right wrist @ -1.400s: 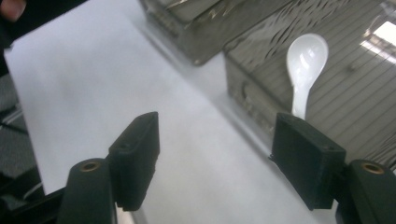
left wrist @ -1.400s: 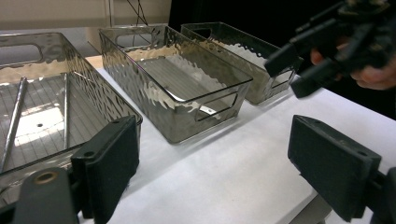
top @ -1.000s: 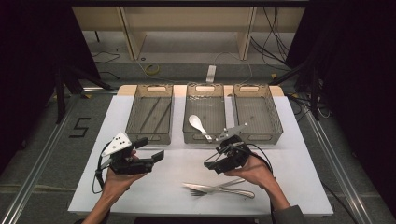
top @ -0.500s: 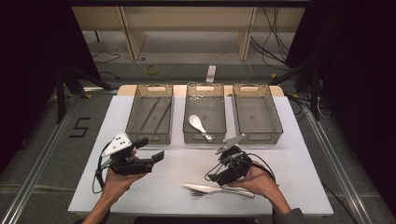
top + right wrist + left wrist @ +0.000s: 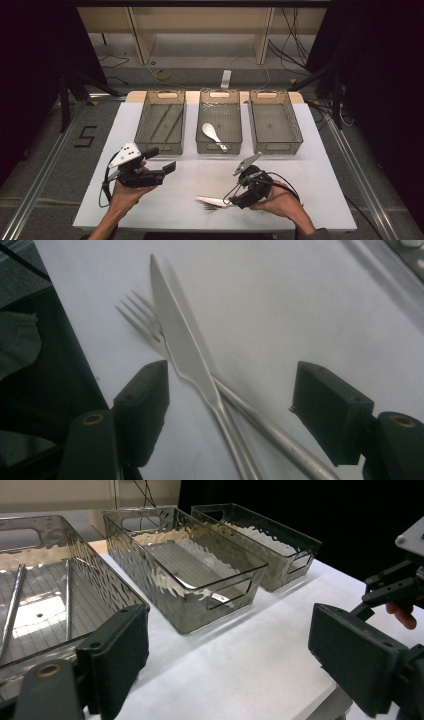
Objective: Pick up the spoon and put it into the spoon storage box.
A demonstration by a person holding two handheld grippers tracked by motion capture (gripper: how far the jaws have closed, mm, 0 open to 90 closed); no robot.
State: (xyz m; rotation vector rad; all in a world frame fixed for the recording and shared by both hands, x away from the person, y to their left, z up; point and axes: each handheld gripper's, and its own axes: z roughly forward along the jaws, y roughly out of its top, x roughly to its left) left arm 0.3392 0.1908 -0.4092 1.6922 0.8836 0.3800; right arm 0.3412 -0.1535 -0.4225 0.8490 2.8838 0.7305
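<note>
Right gripper (image 5: 230, 405) low over table, jaws wide apart, just been closing slightly, pads touching nothing. Knife (image 5: 182, 347) and fork (image 5: 145, 320) lie crossed between jaws, knife on top, blade and tines pointing away from gripper. Left gripper (image 5: 227, 665) open, nothing between jaws, held above white table (image 5: 250, 665). Three clear trays ahead of it: left tray (image 5: 161, 121) holds chopsticks (image 5: 167, 122), middle tray (image 5: 220, 105) white spoon (image 5: 212, 134).
</note>
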